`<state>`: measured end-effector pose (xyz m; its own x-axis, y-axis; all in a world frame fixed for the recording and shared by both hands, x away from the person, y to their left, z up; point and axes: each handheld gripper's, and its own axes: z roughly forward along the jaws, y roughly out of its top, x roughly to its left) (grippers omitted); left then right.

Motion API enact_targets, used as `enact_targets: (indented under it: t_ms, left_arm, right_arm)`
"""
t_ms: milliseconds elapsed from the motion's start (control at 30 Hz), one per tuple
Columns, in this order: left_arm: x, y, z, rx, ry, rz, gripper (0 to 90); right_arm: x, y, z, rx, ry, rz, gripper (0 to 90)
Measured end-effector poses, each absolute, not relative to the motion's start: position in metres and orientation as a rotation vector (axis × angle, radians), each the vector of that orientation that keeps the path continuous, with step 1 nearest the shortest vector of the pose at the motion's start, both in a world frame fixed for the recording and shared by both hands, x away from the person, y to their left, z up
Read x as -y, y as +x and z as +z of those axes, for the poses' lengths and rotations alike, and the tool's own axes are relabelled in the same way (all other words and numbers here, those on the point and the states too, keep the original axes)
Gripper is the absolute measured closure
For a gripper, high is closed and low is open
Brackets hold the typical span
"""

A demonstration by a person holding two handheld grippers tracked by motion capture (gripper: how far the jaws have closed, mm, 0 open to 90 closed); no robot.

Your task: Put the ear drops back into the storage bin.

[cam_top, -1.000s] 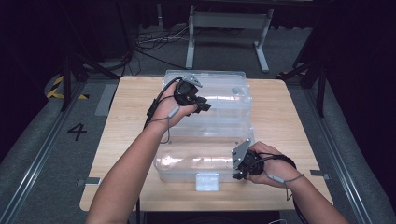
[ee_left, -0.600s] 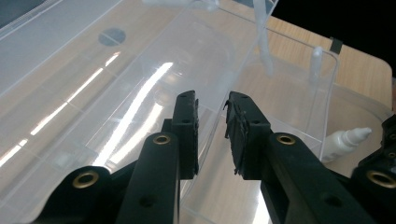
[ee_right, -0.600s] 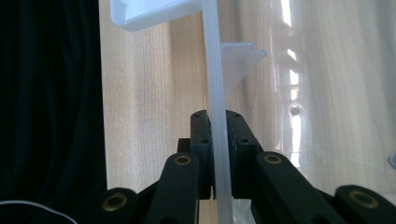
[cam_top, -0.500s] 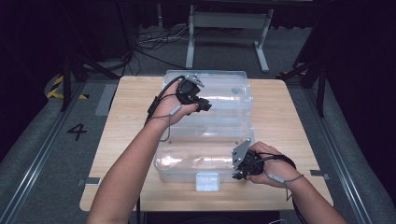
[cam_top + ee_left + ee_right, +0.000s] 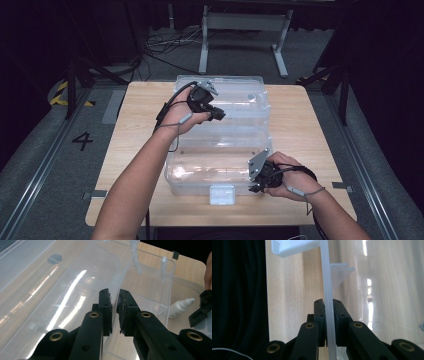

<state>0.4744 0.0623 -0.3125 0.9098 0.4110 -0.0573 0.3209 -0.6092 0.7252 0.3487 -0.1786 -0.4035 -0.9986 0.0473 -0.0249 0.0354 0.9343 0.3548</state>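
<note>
Both grippers are taking hold of the clear storage bin on the table; no lift is showing yet.

The wooden table (image 5: 135, 150) is carrying the clear plastic bin (image 5: 220, 145) at its middle. The right gripper (image 5: 327, 315) is pinching the bin's near right rim, pads pressing it. The left gripper (image 5: 114, 312) has just been closing on the far-left wall, apparently gripping. Inside, a small white bottle (image 5: 180, 306) is lying. Raising or shifting the bin is what is left.
</note>
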Motion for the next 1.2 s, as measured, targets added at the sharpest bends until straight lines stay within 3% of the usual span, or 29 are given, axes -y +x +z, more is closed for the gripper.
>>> enact_targets:
  t_ms: [1200]
  left_arm:
    - [-0.064,0.428,-0.300,-0.417,2.316,0.118,84.1]
  right_arm:
    - [0.179,0.348,-0.403,-3.061,0.083,0.572,83.5]
